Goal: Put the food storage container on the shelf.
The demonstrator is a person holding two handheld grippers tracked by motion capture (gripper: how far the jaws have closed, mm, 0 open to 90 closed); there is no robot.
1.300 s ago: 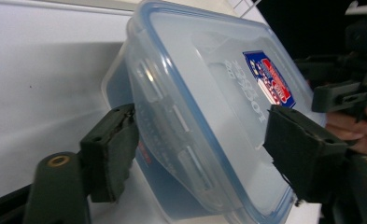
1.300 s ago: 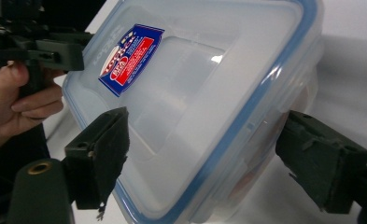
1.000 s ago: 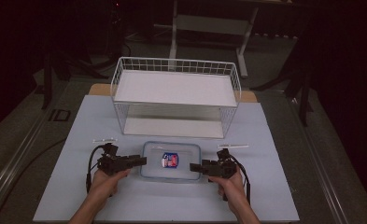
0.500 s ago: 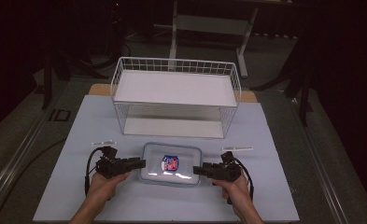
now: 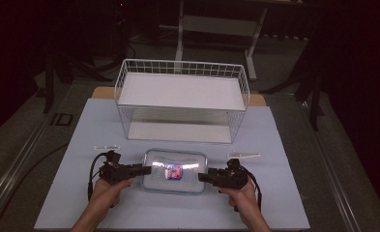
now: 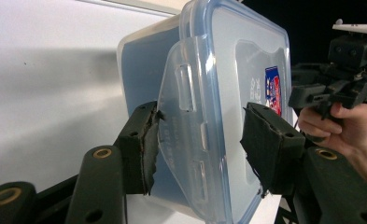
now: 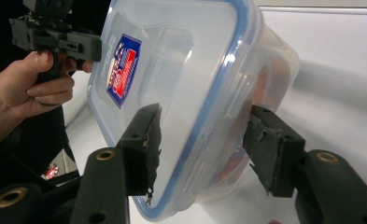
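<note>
At the 6 o'clock edge of the bench (image 5: 105, 125), on the pale blue mat, lies a clear plastic container (image 5: 174, 170) with a blue-rimmed lid (image 6: 246, 70) and a red-and-blue label (image 5: 173, 171) on top. It sits flat, lid up, long side running 9 to 3 o'clock.

Left claw (image 5: 144, 169): at the container's 9 o'clock end. In the left gripper view the jaws stand apart, straddling the lid's hinged side latch (image 6: 186, 121); the left pad (image 6: 146, 149) touches the latch edge, the right pad stands just off the lid face. Not clamped, so the claw is open around the end of the container. Left hand (image 5: 108, 188) holds the grip from 7 o'clock.

Right claw (image 5: 204, 177): at the container's 3 o'clock end. In the right gripper view the jaws are spread on either side of the lid rim and wall, one pad (image 7: 146, 140) over the lid face, the other (image 7: 270, 144) by the side wall; a gap shows at both. Open, nothing gripped. Right hand (image 5: 238, 191) holds it from 5 o'clock.

At 12 o'clock from the container, near but apart, stands a white wire rack (image 5: 182, 72) with an upper shelf and a lower shelf. A thin clear strip (image 5: 106, 147) lies at 10 o'clock of the container, another (image 5: 244, 155) at 2 o'clock, just beside the right claw's body. Beyond the bench, dark floor and a grey frame (image 5: 216, 24).
</note>
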